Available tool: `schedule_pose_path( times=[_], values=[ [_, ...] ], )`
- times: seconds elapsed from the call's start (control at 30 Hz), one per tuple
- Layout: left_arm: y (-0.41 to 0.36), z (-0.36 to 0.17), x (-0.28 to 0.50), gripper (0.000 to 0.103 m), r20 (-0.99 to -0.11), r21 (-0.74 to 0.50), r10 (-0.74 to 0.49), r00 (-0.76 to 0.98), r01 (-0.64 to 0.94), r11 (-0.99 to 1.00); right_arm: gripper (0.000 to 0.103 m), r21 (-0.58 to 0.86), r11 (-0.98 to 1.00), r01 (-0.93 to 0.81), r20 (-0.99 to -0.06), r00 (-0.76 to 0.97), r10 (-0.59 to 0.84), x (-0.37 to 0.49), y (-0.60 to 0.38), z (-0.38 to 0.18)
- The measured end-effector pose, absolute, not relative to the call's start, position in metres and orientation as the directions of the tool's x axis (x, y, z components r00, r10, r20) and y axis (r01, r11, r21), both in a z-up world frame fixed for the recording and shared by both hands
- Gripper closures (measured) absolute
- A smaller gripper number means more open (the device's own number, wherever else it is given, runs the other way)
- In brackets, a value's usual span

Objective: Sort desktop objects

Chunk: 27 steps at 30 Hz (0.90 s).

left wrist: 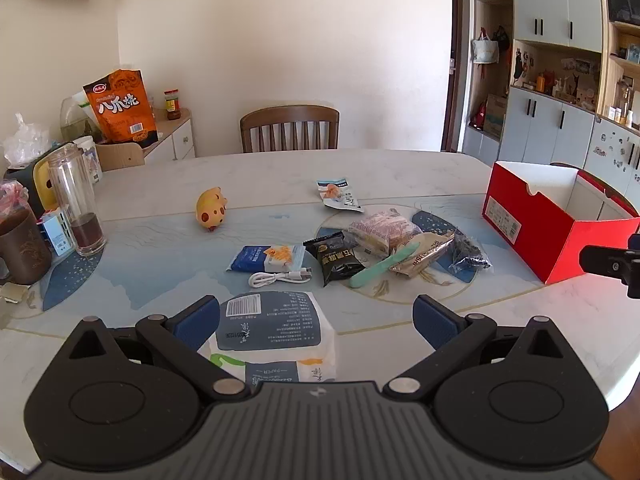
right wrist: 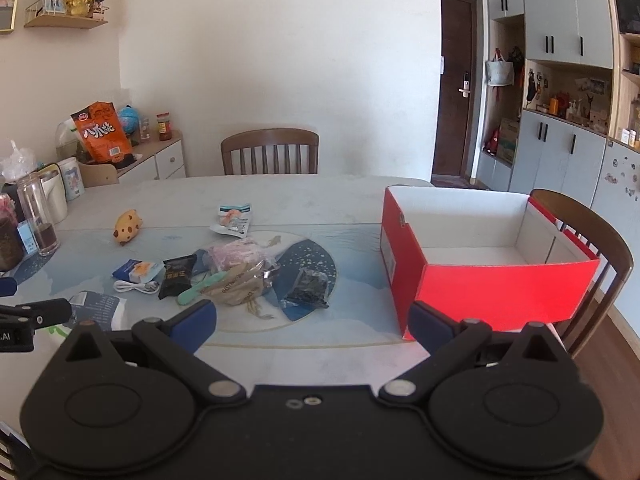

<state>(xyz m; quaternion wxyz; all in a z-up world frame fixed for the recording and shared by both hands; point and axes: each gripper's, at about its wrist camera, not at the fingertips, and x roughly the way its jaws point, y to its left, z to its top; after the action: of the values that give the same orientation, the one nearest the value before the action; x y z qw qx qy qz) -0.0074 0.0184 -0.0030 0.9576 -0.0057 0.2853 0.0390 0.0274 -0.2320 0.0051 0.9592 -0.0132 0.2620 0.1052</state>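
Green spatula: tip up-right, diagonal.

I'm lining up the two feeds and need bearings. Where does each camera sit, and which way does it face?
Left wrist: on the left gripper, angled down over the tissue pack toward the table; right gripper's tip at right edge.
Right wrist: on the right gripper, facing the red box; left gripper's tip at left edge.
Shared: snack pile, yellow toy, far chair.
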Motion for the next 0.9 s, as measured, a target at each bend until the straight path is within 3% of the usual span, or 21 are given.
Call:
schedule_pose_path(
  times=[0.9],
  values=[
    [0.075, -0.076, 0.062, 0.0, -0.675, 0.059, 0.095, 0.732, -0.075, 0.995, 0.003, -0.038, 0.977, -0.208, -0.623, 0.77, 0.139, 0.118, -0.178, -0.048]
  ],
)
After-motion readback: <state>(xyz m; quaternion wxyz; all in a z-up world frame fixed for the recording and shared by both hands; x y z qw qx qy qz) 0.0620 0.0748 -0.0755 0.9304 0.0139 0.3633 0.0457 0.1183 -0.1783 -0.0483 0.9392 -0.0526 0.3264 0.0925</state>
